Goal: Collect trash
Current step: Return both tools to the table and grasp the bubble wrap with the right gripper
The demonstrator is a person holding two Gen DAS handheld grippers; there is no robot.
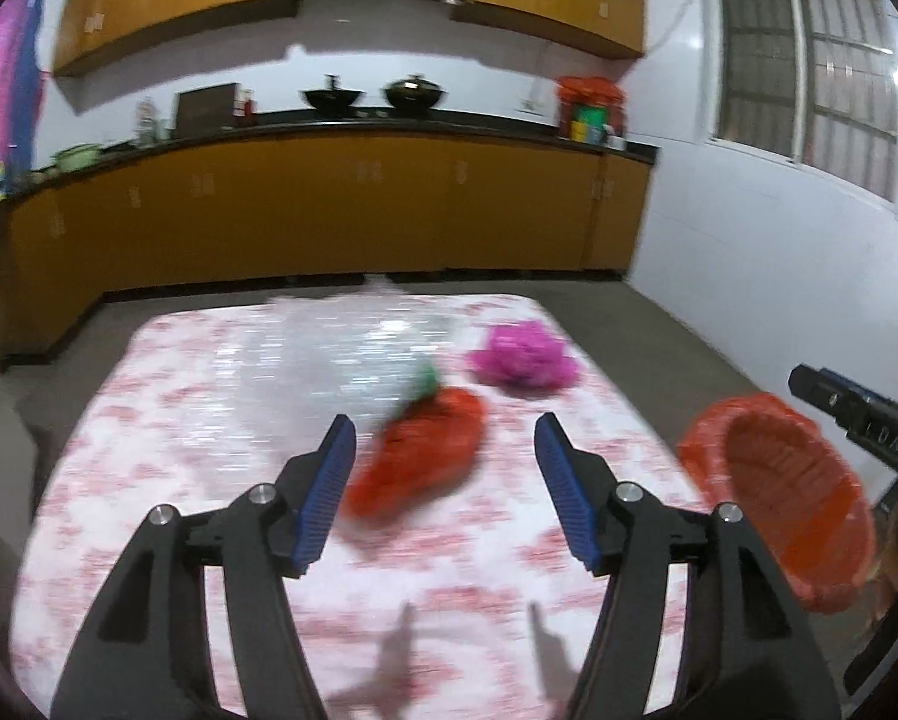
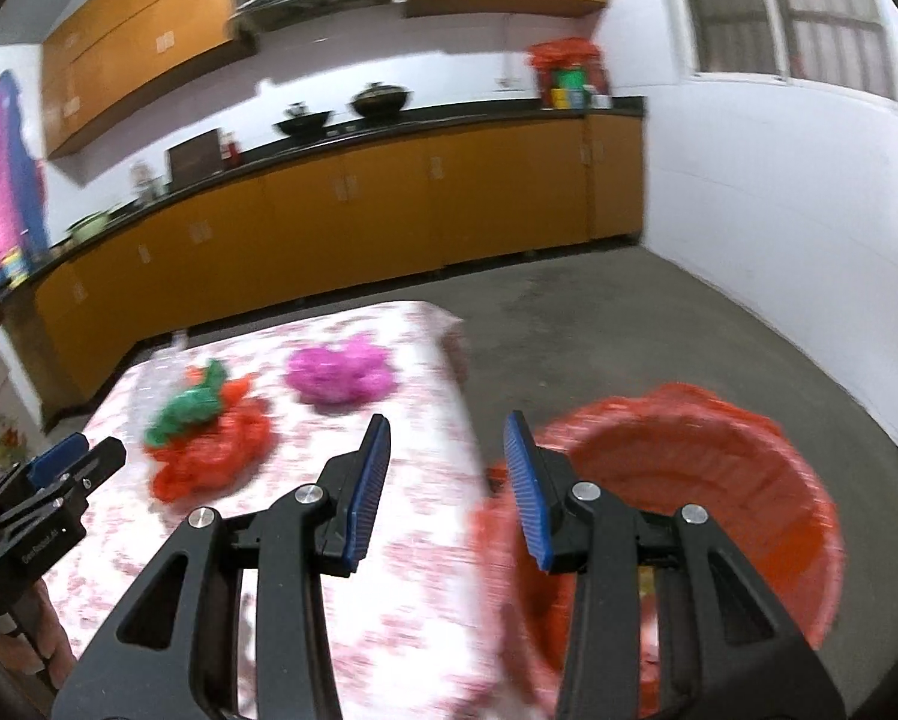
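The trash lies on a table (image 1: 149, 420) covered with a red-and-white patterned cloth. A crumpled red plastic bag (image 1: 425, 450) sits at the centre of the left wrist view, with a green scrap (image 1: 426, 379) touching its upper end; in the right wrist view the same pair appears at left centre, the green piece (image 2: 188, 408) resting on top of the red one (image 2: 209, 456). A crumpled pink bag (image 1: 523, 354) lies apart from them, toward the upper right of the tabletop. A clear plastic sheet (image 1: 353, 348) seems to cover the far part of the table, though motion blur makes this uncertain.

A bin lined with a red bag (image 1: 778, 498) stands off the table's right edge, at the right of the left wrist view and lower right of the right wrist view (image 2: 718, 480); its mouth is open.

The left gripper (image 1: 443, 480) hangs above the table, its blue-padded jaws spread wide with the red bag framed between them, not touching it. The right gripper (image 2: 449, 480) has its jaws spread too, holding nothing, positioned over the table edge and the bin rim.

Beyond, orange cabinets (image 1: 329, 204) run along the upper half of both views under a dark counter carrying two woks (image 1: 377, 93). A barred window (image 1: 808, 72) occupies the upper right.
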